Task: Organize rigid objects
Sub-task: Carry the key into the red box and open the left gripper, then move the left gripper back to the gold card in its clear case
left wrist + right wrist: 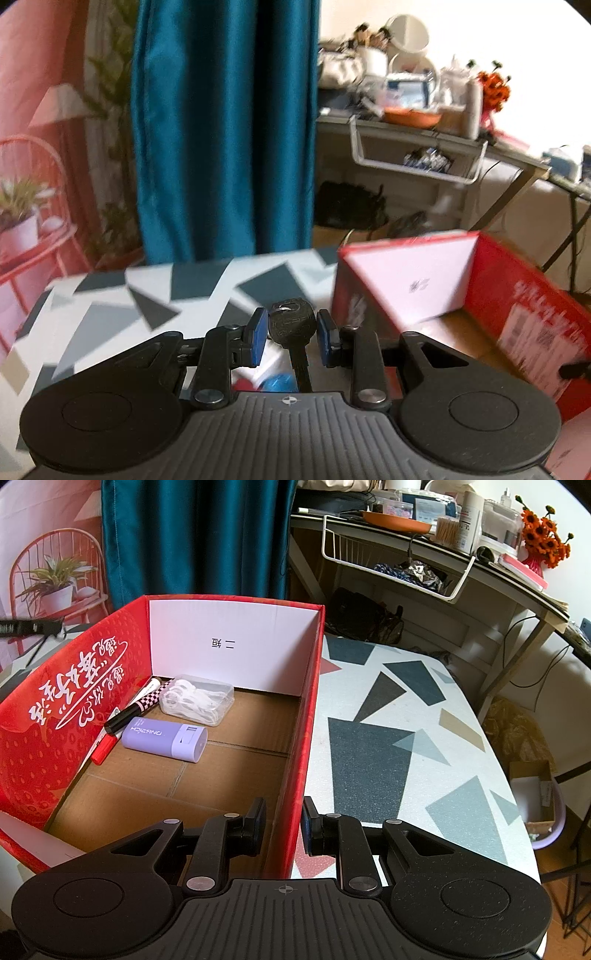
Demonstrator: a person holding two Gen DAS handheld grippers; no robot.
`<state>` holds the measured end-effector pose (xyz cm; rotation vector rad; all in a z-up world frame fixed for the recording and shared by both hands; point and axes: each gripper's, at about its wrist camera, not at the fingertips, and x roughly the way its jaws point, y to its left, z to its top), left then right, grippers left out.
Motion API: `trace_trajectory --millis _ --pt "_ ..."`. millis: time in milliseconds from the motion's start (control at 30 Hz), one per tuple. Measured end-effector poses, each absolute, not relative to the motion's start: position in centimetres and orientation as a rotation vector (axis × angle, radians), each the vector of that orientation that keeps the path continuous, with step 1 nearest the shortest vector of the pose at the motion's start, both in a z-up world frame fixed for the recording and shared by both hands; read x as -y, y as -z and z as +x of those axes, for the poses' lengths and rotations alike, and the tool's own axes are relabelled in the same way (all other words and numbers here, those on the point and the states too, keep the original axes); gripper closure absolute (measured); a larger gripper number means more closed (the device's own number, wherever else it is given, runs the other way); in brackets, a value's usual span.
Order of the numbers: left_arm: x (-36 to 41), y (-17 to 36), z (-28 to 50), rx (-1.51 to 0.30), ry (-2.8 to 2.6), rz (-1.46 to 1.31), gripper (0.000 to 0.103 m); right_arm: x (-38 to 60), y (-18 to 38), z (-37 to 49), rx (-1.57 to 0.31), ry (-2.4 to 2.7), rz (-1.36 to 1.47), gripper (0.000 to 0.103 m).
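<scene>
I am looking along the left claw [291, 338] and its blue pads [258, 338] are pinching a black key [291, 321] by its head, the blade pointing back toward the camera. The key is hanging above the worktop [110, 306], which wears a cloth of grey and white triangles. The red box [517, 306] is sitting just to the right of this claw, its white inner wall facing me. Something small in red and blue is showing under the claw, too blurred for me to name.

Through the right camera, I am seeing the right claw [284, 825] pinching the near right wall of the red box [306, 738], one pad inside and one outside. Inside the box, toward the far left corner, a clear plastic case [199, 699] is lying beside a checkered pen [136, 707], with a lilac power bank [164, 738] just in front of them and a red marker [101, 751] against the left wall. The patterned worktop [406, 738] is stretching away to the right of the box.
</scene>
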<state>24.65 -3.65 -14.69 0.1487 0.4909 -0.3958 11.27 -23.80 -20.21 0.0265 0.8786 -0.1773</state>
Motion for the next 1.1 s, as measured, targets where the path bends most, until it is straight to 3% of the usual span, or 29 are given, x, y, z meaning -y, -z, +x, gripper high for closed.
trace_trajectory --millis 267,600,1100 --pt "8.1 12.5 23.8 -0.415 0.512 0.192 0.073 23.8 20.2 11.3 -0.879 0.177 0.026 0.085" --pt "13.0 15.2 24.7 -0.469 0.591 0.284 0.073 23.8 20.2 11.2 -0.879 0.177 0.026 0.084" --pt "11.9 16.3 26.6 -0.559 0.643 0.229 0.073 23.6 20.2 11.4 -0.880 0.174 0.026 0.084"
